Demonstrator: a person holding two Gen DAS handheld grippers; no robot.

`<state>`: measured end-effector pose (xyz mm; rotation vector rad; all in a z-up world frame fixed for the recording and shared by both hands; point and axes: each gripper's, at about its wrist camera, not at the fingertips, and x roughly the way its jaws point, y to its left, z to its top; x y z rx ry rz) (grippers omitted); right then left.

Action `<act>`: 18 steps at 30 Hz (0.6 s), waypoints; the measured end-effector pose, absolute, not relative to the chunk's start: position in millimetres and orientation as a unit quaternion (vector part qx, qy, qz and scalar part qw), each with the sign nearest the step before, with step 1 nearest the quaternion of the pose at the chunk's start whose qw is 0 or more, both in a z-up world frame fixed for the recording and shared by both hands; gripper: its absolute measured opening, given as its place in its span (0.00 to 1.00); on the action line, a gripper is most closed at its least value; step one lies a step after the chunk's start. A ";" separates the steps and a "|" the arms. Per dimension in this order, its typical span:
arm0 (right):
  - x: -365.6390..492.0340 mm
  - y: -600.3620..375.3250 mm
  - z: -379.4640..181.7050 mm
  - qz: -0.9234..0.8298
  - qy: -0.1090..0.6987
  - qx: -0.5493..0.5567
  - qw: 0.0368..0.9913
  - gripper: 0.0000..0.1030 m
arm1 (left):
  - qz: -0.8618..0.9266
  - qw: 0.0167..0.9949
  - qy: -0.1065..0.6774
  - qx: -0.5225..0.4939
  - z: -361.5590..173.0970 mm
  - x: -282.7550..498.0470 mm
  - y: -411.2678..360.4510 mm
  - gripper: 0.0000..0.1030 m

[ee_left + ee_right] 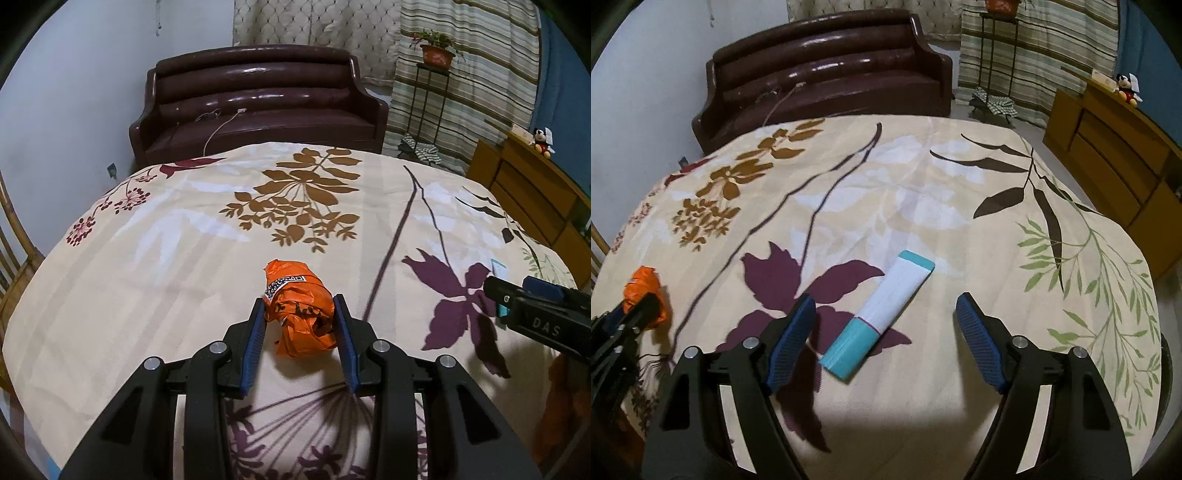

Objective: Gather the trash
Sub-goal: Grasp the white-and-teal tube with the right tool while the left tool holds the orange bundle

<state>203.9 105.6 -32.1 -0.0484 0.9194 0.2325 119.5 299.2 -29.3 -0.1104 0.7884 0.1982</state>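
The left claw [301, 321] pinches the crumpled orange bag [301, 308]. On the bed [923, 177], the tube [877, 314] lies diagonally between the right claw's [884, 321] spread jaws, nearer the left pad.

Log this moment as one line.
left claw: shut on orange wrapper | right claw: open, tube between | tablecloth

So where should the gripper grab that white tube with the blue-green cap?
Probably across the white body of the tube, coming straight down from above. It lies flat on the bedspread, slanted, so the right gripper should twist until its open jaws span the narrow sides.
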 end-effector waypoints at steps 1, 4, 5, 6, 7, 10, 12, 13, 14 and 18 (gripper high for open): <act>206.1 105.5 -34.0 0.109 0.447 -0.024 0.888 0.68 | 0.096 0.917 0.384 -0.055 -30.0 120.0 301.0 0.36; 207.3 104.6 -36.5 0.102 0.448 -0.031 0.888 0.60 | 0.095 0.915 0.387 -0.062 -32.4 121.1 304.0 0.36; 206.8 104.8 -36.4 0.101 0.447 -0.033 0.888 0.57 | 0.094 0.915 0.387 -0.063 -33.0 121.2 303.9 0.36; 206.1 103.7 -36.2 0.101 0.446 -0.033 0.889 0.55 | 0.094 0.915 0.388 -0.064 -33.3 121.2 303.5 0.36; 205.0 102.6 -36.0 0.099 0.444 -0.035 0.890 0.49 | 0.093 0.915 0.387 -0.064 -33.3 121.1 302.7 0.36; 201.4 98.8 -36.0 0.097 0.438 -0.043 0.893 0.39 | 0.092 0.916 0.386 -0.063 -33.0 121.3 301.5 0.36; 198.8 94.7 -36.0 0.099 0.435 -0.040 0.894 0.32 | 0.092 0.916 0.386 -0.063 -32.9 120.7 299.1 0.36; 197.5 92.0 -35.8 0.100 0.435 -0.039 0.894 0.26 | 0.092 0.916 0.387 -0.062 -33.2 120.2 298.0 0.36; 196.4 90.0 -35.7 0.101 0.434 -0.037 0.894 0.20 | 0.092 0.916 0.387 -0.061 -32.9 120.6 298.6 0.36; 190.1 78.1 -35.3 0.111 0.436 -0.021 0.893 0.16 | 0.092 0.916 0.386 -0.057 -31.4 118.9 291.7 0.36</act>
